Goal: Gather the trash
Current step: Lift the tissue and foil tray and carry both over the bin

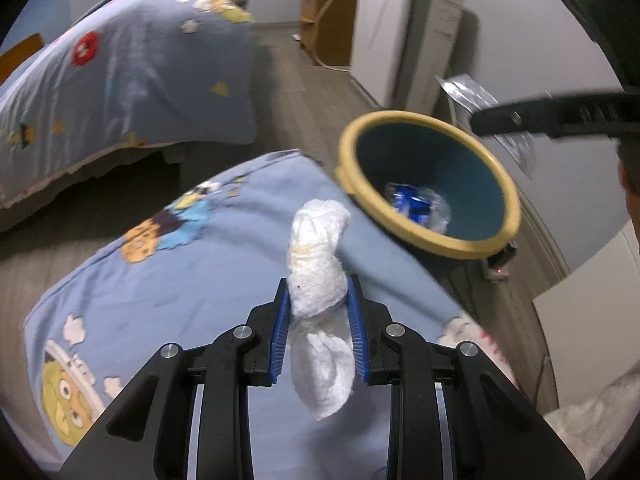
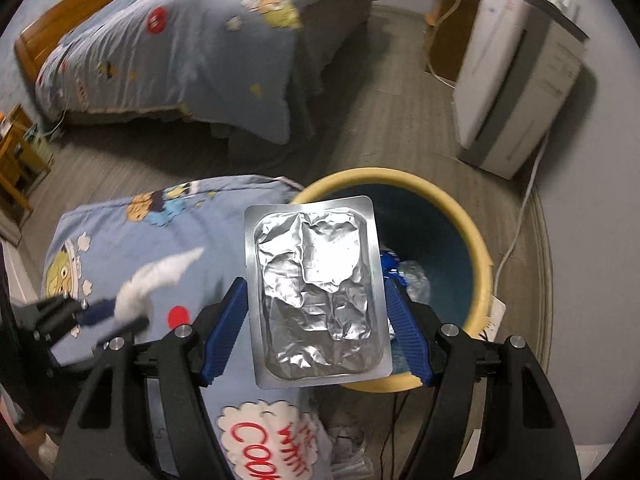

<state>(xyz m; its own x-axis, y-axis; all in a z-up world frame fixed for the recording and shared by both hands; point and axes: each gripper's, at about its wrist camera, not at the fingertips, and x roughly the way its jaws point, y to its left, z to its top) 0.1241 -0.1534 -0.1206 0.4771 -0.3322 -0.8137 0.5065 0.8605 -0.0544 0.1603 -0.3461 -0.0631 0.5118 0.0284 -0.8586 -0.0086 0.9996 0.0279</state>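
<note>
My left gripper (image 1: 318, 300) is shut on a twisted white tissue (image 1: 318, 264) above the blue cartoon bedding (image 1: 168, 280), left of the trash bin (image 1: 404, 120). The bin has a yellow rim and dark teal inside, with blue and clear wrappers (image 1: 416, 204) at its bottom. My right gripper (image 2: 314, 292) is shut on a flat silver foil packet (image 2: 316, 292), held over the bin's (image 2: 480, 248) near left rim. The left gripper (image 2: 116, 316) with the tissue (image 2: 156, 276) shows at the left of the right wrist view. The right gripper's finger (image 1: 552, 116) and packet (image 1: 468, 92) show beyond the bin in the left wrist view.
A second bed with the same blue bedding (image 2: 172, 52) stands across the wood floor. A white and grey appliance (image 2: 516, 80) stands by the right wall with a cable (image 2: 516, 236) running down past the bin. A wooden cabinet (image 1: 328, 24) is at the back.
</note>
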